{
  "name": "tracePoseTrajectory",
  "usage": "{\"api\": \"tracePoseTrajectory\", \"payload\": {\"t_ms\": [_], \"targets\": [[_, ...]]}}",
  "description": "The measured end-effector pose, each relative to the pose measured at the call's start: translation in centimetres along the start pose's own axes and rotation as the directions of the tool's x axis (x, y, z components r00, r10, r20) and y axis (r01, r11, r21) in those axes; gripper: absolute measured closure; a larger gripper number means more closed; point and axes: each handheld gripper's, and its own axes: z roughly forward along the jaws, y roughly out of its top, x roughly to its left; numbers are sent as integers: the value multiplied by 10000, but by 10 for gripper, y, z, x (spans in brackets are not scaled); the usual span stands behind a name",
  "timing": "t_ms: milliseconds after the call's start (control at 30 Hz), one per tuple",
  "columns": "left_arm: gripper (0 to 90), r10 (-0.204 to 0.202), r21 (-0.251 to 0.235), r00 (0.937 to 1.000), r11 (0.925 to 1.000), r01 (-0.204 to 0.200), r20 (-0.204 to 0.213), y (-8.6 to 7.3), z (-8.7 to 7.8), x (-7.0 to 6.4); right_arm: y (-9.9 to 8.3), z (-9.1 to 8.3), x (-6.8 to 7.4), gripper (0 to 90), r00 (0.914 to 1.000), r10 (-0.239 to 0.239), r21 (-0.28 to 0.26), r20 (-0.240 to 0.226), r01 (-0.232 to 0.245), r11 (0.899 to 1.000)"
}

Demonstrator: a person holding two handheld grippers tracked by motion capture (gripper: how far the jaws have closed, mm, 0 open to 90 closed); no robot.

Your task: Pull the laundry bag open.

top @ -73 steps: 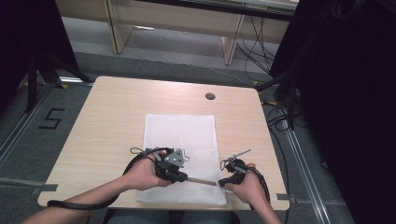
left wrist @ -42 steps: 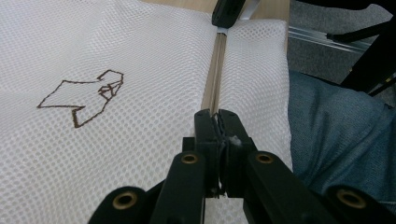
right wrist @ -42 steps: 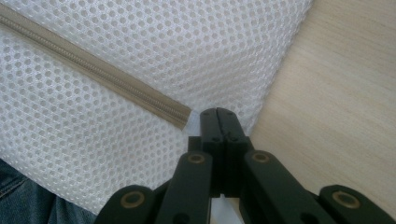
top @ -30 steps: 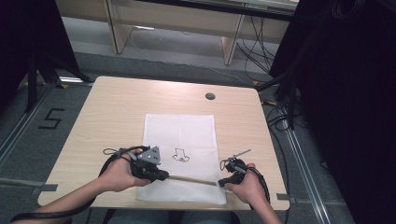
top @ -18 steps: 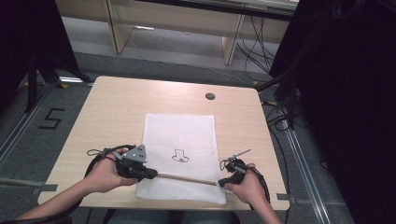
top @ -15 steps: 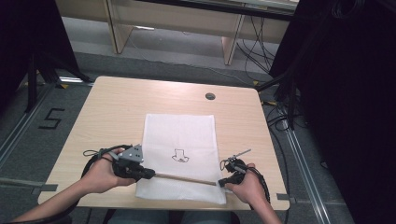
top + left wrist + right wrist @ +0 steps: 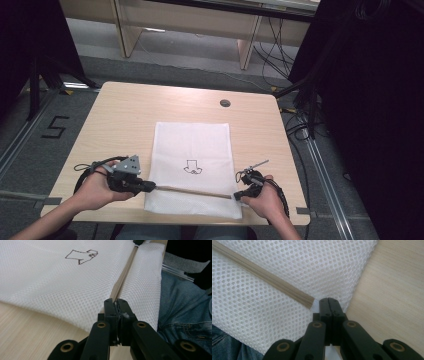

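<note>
High view: white mesh bag (image 7: 192, 167) flat on wooden table (image 7: 125, 120), centre to 6 o'clock, near edge reaching table's front edge. Small black drawing (image 7: 192, 167) printed mid-bag. Beige zipper (image 7: 192, 191) runs across bag near front, from approx 8 o'clock to 4 o'clock, slightly tilted.

Left gripper (image 7: 150, 187) at zipper's 9 o'clock end, just off bag's left edge, held in left hand (image 7: 97, 185), grey three-cornered plate on top, cable looping at 9 o'clock side. Left gripper view: jaws pressed together w/ barely a gap, clamped on something small at zipper (image 7: 125, 277) end, prob. the pull; can't tell exactly what. Mesh bag (image 7: 62, 282) rises slightly each side of zipper line; drawing (image 7: 81, 257) at 11 o'clock; blue jeans (image 7: 185, 310) at 3 o'clock past table edge.

Right gripper (image 7: 236, 196) at zipper's 3 o'clock end, by bag's front right corner, in right hand (image 7: 260, 200), cable trailing round wrist. Right gripper view: jaws fully closed, pinching white fabric tab at very end of zipper (image 7: 267, 280); mesh bag (image 7: 299, 262) spreads from 9 to 1 o'clock, bare table (image 7: 392, 290) at 3 o'clock.

Round dark cable hole (image 7: 225, 103) in table at 12 o'clock, well apart from bag. Grey floor around table, "5" marking (image 7: 54, 127) at 9 o'clock, loose cables (image 7: 300, 125) at 2 o'clock.
</note>
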Motion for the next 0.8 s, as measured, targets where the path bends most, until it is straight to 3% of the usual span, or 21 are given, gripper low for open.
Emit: {"api": "tracePoseTrajectory", "payload": {"t_ms": [267,500,600,733,800], "targets": [[875,-687,-273,9976,9973,683,-116,-21,-13,9,0,0,0,900,10000,-24,43,31,24,10000],[875,-830,-331,9964,9960,824,-147,-31,-7,13,0,0,0,900,10000,16,-19,-6,-16,10000],[874,-1011,-10,9944,9949,1011,-294,-39,2,13,0,0,0,900,10000,17,-32,-7,-17,10000],[873,-813,363,9956,9959,830,-476,-43,7,14,-1,0,1,900,9999,76,-78,98,-75,9999],[872,-943,451,9936,9942,972,-624,-45,11,13,-1,0,1,900,10000,97,-103,13,-97,9999]]}}
